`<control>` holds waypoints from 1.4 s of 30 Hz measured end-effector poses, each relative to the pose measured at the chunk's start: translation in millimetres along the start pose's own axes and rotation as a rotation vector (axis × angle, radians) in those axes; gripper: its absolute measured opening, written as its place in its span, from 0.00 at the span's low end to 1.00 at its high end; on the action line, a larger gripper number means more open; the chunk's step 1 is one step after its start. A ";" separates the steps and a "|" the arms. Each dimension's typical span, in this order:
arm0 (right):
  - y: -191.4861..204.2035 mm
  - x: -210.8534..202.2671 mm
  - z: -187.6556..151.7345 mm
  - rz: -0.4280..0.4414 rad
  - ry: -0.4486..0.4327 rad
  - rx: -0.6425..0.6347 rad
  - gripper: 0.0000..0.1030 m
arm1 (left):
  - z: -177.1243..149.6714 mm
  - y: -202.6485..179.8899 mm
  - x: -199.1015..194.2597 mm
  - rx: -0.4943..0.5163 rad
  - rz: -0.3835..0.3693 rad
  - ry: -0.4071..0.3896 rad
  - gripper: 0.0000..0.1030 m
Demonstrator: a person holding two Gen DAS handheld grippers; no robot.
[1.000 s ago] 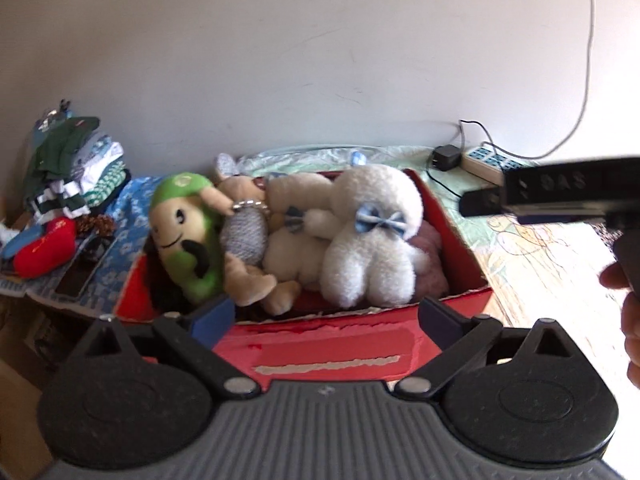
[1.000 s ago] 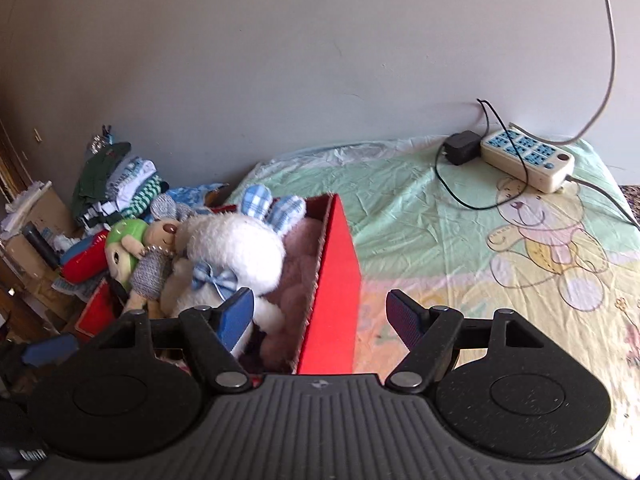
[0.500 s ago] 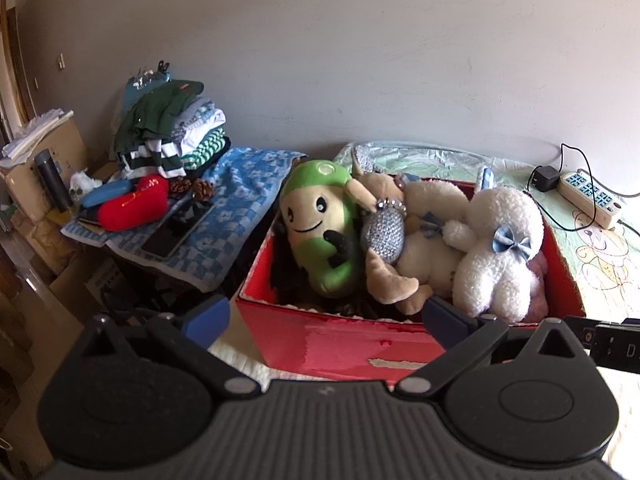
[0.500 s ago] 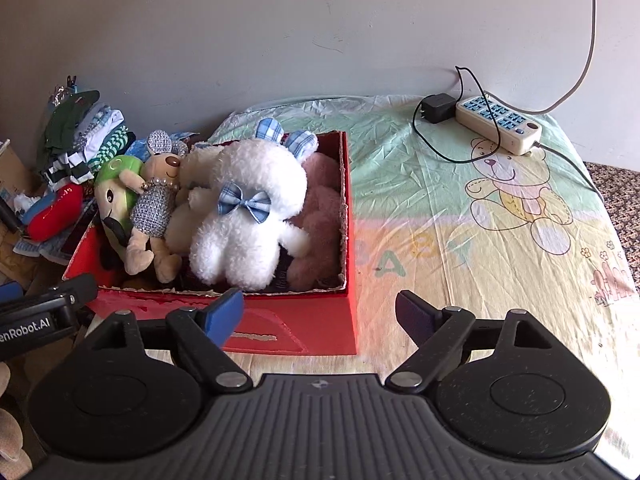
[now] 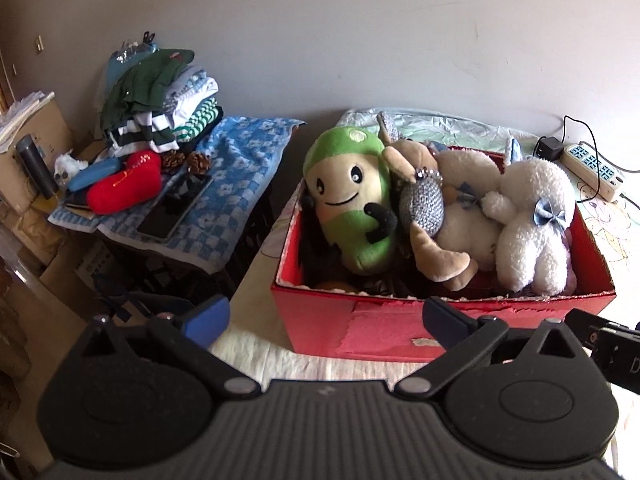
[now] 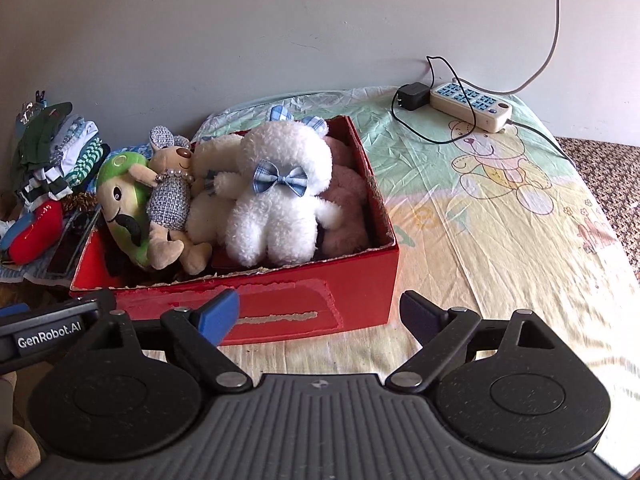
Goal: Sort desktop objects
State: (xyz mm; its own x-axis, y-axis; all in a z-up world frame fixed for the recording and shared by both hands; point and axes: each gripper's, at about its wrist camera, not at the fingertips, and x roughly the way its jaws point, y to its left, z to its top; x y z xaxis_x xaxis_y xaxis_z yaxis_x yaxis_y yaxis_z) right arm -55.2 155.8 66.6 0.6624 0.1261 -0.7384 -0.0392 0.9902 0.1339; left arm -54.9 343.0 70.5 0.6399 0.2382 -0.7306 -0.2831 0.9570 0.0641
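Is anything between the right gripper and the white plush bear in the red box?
Only the red box's near wall. The right gripper is open and empty in front of it. The white bear lies on top, uncovered, so it is clear from above.

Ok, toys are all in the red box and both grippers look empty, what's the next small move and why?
Probably back both away: the left gripper and right gripper stand open, holding nothing, and the plush toys already lie inside the red box.

A power strip [image 6: 472,106] lies on the bear-print sheet [image 6: 500,216]; folded clothes [image 5: 160,104] sit stacked beside the wall.
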 end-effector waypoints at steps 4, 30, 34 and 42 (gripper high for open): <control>8.7 -8.7 -2.3 -0.033 -0.034 0.011 0.87 | -0.6 1.6 -2.2 0.043 -0.010 -0.005 0.99; 23.8 -14.9 16.2 -0.059 -0.082 -0.026 0.90 | 16.5 6.3 -5.2 0.072 -0.028 -0.025 0.99; 24.8 -10.0 23.3 -0.042 -0.058 -0.016 0.90 | 19.0 3.7 -3.7 0.082 -0.025 -0.019 0.99; 29.0 -9.1 39.3 -0.032 -0.085 -0.011 0.90 | 34.3 5.6 -4.0 0.076 -0.021 -0.030 0.99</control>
State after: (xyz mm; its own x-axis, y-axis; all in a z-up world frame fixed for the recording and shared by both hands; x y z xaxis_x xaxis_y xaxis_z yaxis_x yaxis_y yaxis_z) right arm -33.0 181.0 103.1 0.7247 0.0896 -0.6832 -0.0249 0.9943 0.1040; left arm -34.6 353.1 97.1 0.6667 0.2220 -0.7115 -0.2150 0.9713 0.1017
